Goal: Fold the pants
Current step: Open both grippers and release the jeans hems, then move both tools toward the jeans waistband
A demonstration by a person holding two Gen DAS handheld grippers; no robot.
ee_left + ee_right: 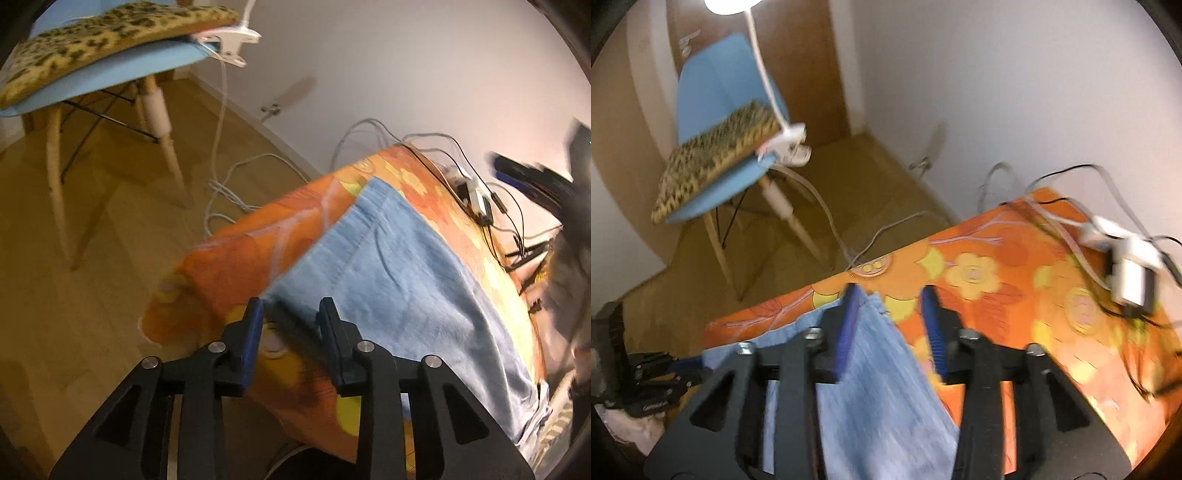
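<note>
Nearest the left wrist camera, the left gripper (291, 314) stands with its fingers spread and nothing between them, poised just over the near corner of the light-blue pants (406, 280). In the right wrist view the right gripper (892, 310) is likewise spread, the far corner of the pants (871, 387) lying between and beneath its fingers but not pinched.

There is one pair of pants, and it lies flat on the orange flowered tablecloth (1015, 295), near the cloth's edge. Judging by this, the step in hand is reaching for two corners of the garment ahead of a fold. The next move calls for each gripper to settle onto its corner and close on the fabric alone, without catching the tablecloth underneath.

Beyond the pants, toward the tablecloth's far side, sit two white adapters (1130, 277) amid tangled cables (436, 147). Farther off, past the tablecloth, one blue chair (713, 96) carries one leopard-print cushion (92, 48) and one white clamp (232, 40).
</note>
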